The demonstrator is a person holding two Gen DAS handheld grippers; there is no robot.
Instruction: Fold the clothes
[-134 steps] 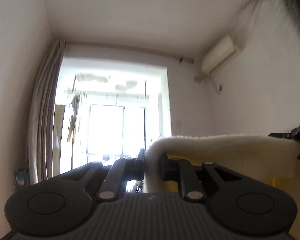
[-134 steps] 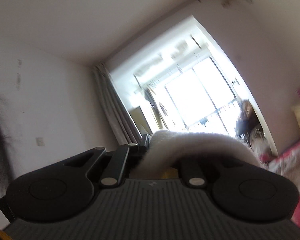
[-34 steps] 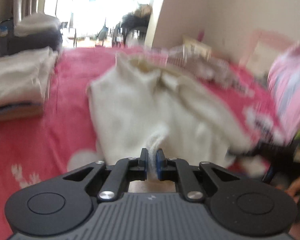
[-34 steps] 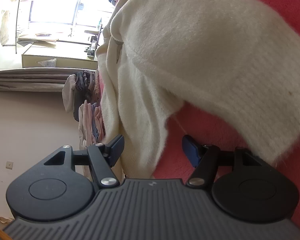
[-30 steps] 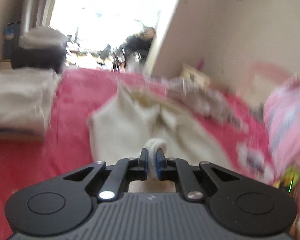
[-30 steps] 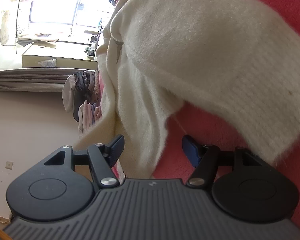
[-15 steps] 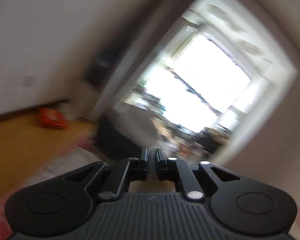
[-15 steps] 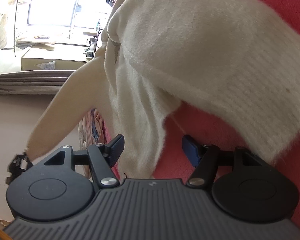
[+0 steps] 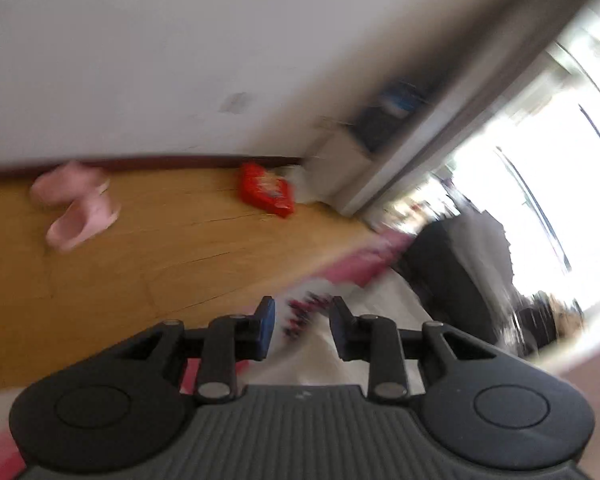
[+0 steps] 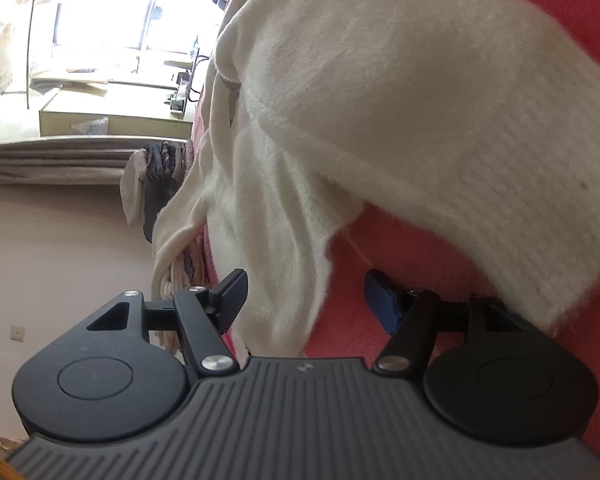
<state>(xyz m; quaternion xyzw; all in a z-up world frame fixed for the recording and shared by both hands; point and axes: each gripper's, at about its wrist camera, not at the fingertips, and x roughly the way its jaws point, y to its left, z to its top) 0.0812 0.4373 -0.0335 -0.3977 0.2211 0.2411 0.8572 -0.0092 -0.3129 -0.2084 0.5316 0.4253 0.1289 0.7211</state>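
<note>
Right wrist: one cream sweater (image 10: pixel 380 100).

Red bedspread (image 10: pixel 440 264) carries cream sweater (image 10: pixel 380 100); wooden floor (image 9: pixel 140 248) carries pink slippers (image 9: pixel 76 208), red packet (image 9: pixel 266 190).

The left hand-held gripper (image 9: pixel 302 322), clamped a second ago on a cream sweater (image 10: pixel 400 120) sleeve, has swung off the bed toward the wooden floor (image 9: pixel 140 248) and pink slippers (image 9: pixel 76 208); its jaws are opening with nothing between them. In the right wrist view, the released sleeve (image 10: pixel 172 236), half a second ago stretched taut, now hangs slack.
</note>
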